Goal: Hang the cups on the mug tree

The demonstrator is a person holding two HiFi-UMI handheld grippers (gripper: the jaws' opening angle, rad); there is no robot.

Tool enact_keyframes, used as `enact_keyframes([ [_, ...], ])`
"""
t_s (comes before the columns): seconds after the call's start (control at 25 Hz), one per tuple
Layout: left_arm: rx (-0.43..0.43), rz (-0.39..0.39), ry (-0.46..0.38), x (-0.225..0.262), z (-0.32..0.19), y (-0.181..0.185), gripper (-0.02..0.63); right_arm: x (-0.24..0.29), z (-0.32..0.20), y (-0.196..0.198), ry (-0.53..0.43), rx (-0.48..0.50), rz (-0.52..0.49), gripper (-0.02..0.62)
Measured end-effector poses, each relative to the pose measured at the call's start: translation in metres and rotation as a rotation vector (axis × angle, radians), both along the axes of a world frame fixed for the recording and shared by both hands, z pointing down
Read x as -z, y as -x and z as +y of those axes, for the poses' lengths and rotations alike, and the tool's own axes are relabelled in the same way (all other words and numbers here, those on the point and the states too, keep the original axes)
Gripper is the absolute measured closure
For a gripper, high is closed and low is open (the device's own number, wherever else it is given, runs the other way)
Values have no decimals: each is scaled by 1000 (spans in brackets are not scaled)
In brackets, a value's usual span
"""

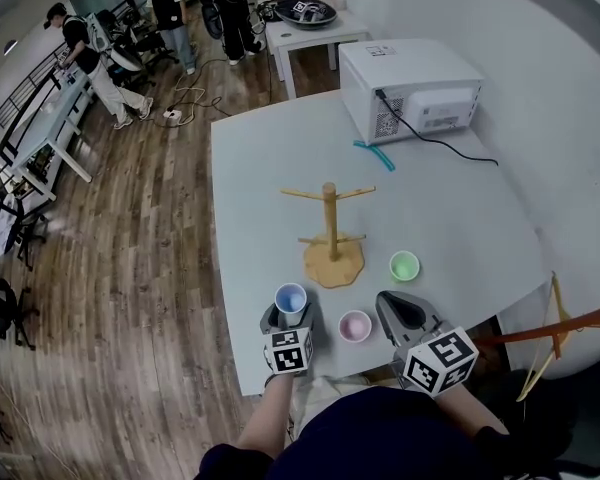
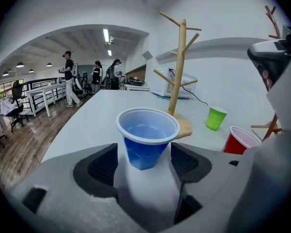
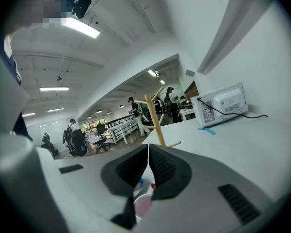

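A wooden mug tree stands mid-table with bare pegs. The blue cup stands upright near the front edge, between the jaws of my left gripper. In the left gripper view the blue cup has a gap to each pad, so my left gripper is open around it. A red cup and a green cup stand to the right. My right gripper hovers beside the red cup, shut and empty. In the right gripper view its jaws meet, with the red cup below them.
A white microwave with a black cable sits at the table's far right, a teal strip in front of it. Wooden sticks rise past the table's right edge. People stand far off at the room's back left.
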State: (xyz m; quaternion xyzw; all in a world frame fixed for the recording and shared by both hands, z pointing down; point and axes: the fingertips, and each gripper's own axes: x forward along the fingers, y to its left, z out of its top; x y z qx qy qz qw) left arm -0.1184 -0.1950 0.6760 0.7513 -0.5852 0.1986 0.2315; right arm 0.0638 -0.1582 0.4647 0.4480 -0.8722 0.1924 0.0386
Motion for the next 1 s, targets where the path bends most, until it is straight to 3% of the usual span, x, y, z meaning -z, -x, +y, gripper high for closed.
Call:
enact_keyframes([
  [0.32,-1,-43,28,-5,-3,2,281,-5,-5,4,10,7,1,566],
  [0.44,11,-57,19,-13,-3,5,350,-7,-5,7,10,15,4,566],
  [0.6,18,-78,-5,-11,-7,9,357,-8,-5,7,12,16,7,566],
  [1.0,8,-64,26,-15,-2,8,362,-7,-3,6,13,20,7,566],
])
